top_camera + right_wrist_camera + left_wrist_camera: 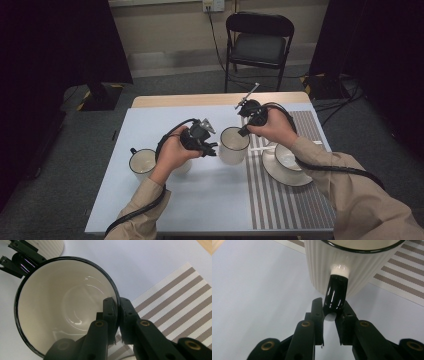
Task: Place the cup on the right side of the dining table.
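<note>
A white ribbed mug (234,145) with a black rim stands in the middle of the table. My left gripper (214,147) comes in from the mug's left and is shut on its black handle (335,295), which sits pinched between the two jaws. My right gripper (244,132) reaches down from the mug's far right and is shut on the rim (115,293), one jaw inside the mug and one outside. In the right gripper view the mug's inside (67,305) is bare and the left gripper (18,258) shows at the top left.
A second mug (142,162) stands at the left, partly behind my left hand. A white saucer with a cup (287,159) lies on the striped placemat (280,200) at the right. A black folding chair (257,42) stands beyond the table's far edge.
</note>
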### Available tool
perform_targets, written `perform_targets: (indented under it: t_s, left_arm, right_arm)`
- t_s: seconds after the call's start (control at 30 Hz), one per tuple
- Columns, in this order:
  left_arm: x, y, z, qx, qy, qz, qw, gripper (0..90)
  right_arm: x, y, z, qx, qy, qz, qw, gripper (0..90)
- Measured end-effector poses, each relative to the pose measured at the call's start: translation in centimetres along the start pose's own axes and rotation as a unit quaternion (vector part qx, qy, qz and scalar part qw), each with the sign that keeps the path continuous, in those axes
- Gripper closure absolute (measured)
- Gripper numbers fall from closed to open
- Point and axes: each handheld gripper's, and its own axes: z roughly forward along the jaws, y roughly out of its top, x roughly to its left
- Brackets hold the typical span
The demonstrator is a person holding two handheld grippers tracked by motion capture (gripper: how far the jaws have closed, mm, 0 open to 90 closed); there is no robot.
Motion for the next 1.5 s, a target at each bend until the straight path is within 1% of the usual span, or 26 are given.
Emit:
perform_targets:
  t_s: [0.07,0.1,0.17,0.23,0.27,0.37,0.53,0.57,0.63,0.7,0.77,0.8,0.9,1.1,1.2,1.5]
  left_arm:
    - [0.2,0.1,0.0,-0.001,0.001,-0.001,1.0,77.8]
    - [0.2,0.2,0.1,-0.003,0.002,-0.005,1.0,77.8]
    - [0.3,0.2,0.1,0.0,0.004,-0.004,1.0,77.8]
    - [0.5,0.4,0.3,0.0,0.003,-0.007,1.0,77.8]
    - [0.7,0.4,0.3,0.003,0.003,-0.002,1.0,77.8]
    - [0.8,0.5,0.4,0.0,0.003,-0.007,1.0,77.8]
    - [1.2,0.7,0.5,0.003,0.004,-0.006,1.0,77.8]
    - [1.2,0.8,0.6,0.001,0.003,-0.01,0.9999,77.8]
    - [1.5,1.0,0.7,0.0,0.004,-0.012,0.9999,77.7]
    - [1.6,1.1,0.7,0.002,0.008,-0.011,0.9999,77.8]
    - [1.8,1.2,0.8,0.001,0.007,-0.014,0.9999,77.8]
    - [1.9,1.3,0.8,0.004,0.008,-0.011,0.9999,77.8]
    - [2.1,1.5,1.0,0.003,0.007,-0.015,0.9999,77.8]
    - [2.5,1.8,1.2,0.005,0.009,-0.013,0.9999,77.8]
    - [2.8,1.9,1.3,0.004,0.01,-0.018,0.9998,77.8]
    - [3.4,2.3,1.8,0.006,0.012,-0.022,0.9997,77.9]
  right_arm:
    - [-0.2,0.1,0.0,0.0,-0.002,0.0,1.0,85.0]
    - [-0.3,0.2,0.0,0.0,-0.002,0.0,1.0,85.0]
    - [-0.5,0.3,0.0,0.0,-0.002,-0.003,1.0,85.0]
    - [-0.7,0.4,0.1,0.0,0.0,0.0,1.0,85.0]
    - [-0.8,0.4,0.2,0.001,0.0,0.002,1.0,85.0]
    - [-1.0,0.6,0.2,0.002,-0.001,0.001,1.0,85.0]
    - [-1.4,0.8,0.3,0.006,-0.002,-0.002,1.0,85.0]
    - [-1.5,0.9,0.3,0.006,-0.002,-0.002,1.0,85.0]
    - [-1.7,1.0,0.3,0.004,-0.003,0.001,1.0,85.0]
    - [-1.9,1.0,0.3,0.003,-0.002,0.002,1.0,85.0]
    - [-2.0,1.1,0.3,0.003,-0.002,0.004,1.0,85.0]
    - [-2.2,1.1,0.3,0.003,-0.002,0.003,1.0,85.0]
    - [-2.4,1.3,0.4,0.003,-0.003,0.003,1.0,85.0]
    - [-3.0,1.4,0.5,0.005,-0.002,0.006,1.0,85.0]
    - [-3.2,1.5,0.6,0.003,-0.003,0.008,1.0,85.0]
    - [-4.0,1.8,0.9,0.006,-0.006,0.007,0.9999,85.0]
